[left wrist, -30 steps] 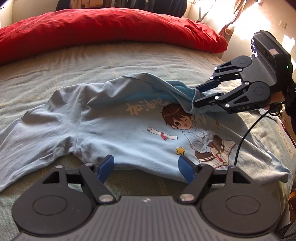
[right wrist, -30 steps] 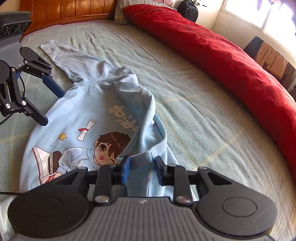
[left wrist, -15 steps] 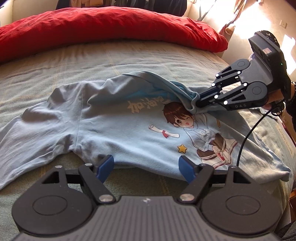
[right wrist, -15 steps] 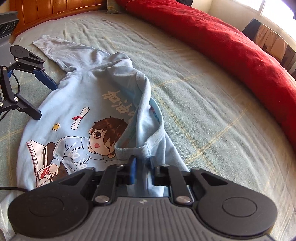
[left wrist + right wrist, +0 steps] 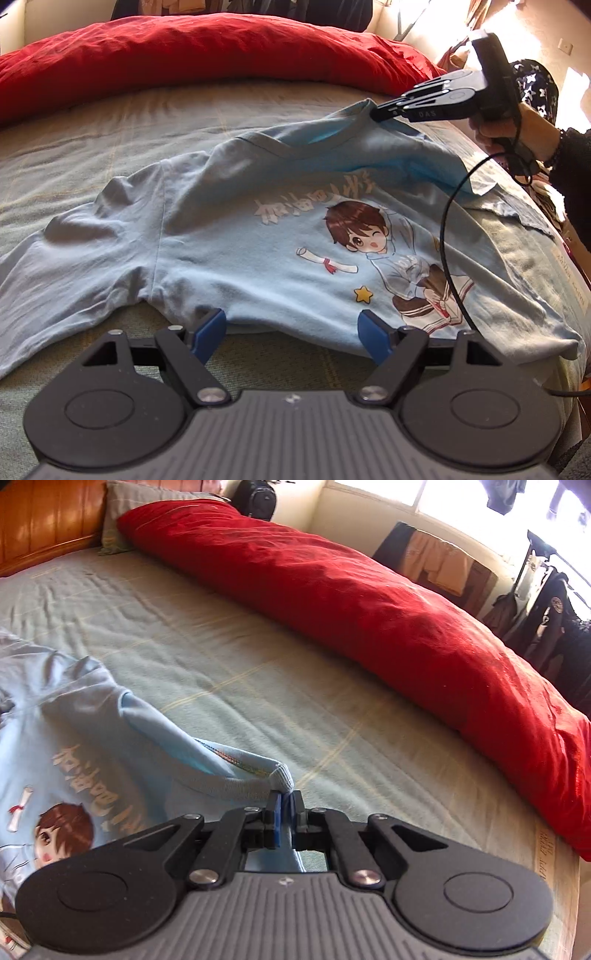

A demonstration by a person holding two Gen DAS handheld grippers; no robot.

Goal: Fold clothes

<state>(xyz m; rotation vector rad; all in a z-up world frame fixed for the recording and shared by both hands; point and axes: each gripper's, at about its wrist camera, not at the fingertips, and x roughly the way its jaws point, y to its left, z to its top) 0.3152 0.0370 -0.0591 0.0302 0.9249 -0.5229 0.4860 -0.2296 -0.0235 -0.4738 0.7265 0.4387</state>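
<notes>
A light blue T-shirt (image 5: 229,236) with a cartoon boy print lies spread on the bed, its left sleeve reaching to the left. My left gripper (image 5: 293,325) is open and empty, just short of the shirt's near side edge. My right gripper (image 5: 283,805) is shut on the shirt's collar (image 5: 255,779) and holds it lifted off the bed; in the left wrist view it (image 5: 373,110) pulls the collar up toward the far right. The shirt (image 5: 74,734) fills the lower left of the right wrist view.
A red duvet (image 5: 207,62) lies bunched along the far side of the bed (image 5: 229,657). A wooden headboard (image 5: 40,528) and a pillow are at one end. The bed edge runs close on the right. Clothes hang near the window (image 5: 439,565).
My right gripper has closed on the collar and lifted it up and away toward the bed's far right, stretching the neckline open. My left gripper has stayed open in place.
</notes>
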